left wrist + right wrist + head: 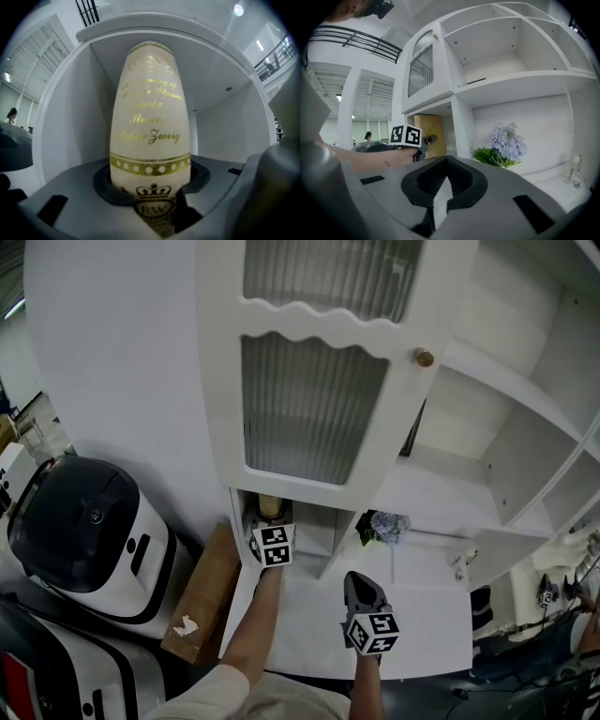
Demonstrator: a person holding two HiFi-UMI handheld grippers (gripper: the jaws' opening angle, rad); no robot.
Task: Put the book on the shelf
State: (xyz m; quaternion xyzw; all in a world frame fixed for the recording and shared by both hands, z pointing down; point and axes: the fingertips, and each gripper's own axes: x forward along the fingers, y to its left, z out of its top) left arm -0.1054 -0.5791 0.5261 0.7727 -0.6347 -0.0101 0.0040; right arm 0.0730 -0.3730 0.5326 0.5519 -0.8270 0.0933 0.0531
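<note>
Book: cream hardback book point(150, 117) with gold lettering and a gold dotted band across its spine, standing upright with the spine toward the left gripper's camera.
Book's place: inside the small open white compartment point(65, 131) at the foot of the tall white cabinet point(131, 352), directly under the ribbed-glass door point(309, 409) with its round brass knob point(424, 357). The compartment's side walls flank the book and its ceiling sits just above.
Left gripper: the left gripper point(268, 524) reaches into that compartment with its marker cube facing up. Its dark pads point(105, 185) pinch the lower part of the spine from either side (the jaws stand wide because the book is thick).
Right gripper: the right gripper point(362, 589) hangs over the flat white ledge point(431, 634) in front of the cabinet, outside the compartment and to the right of the left gripper. Its jaws are pressed together at the tips and hold nothing.
Next bay: bunch of pale purple flowers with green leaves point(506, 143) stands on the shelf to the right of the book's compartment.
Upper bays: open white shelves point(525, 427) to the right of the glass door.
Left of cabinet: rounded white machine with a black domed top point(75, 531), and a flat brown board point(202, 592) between it and the cabinet base.
</note>
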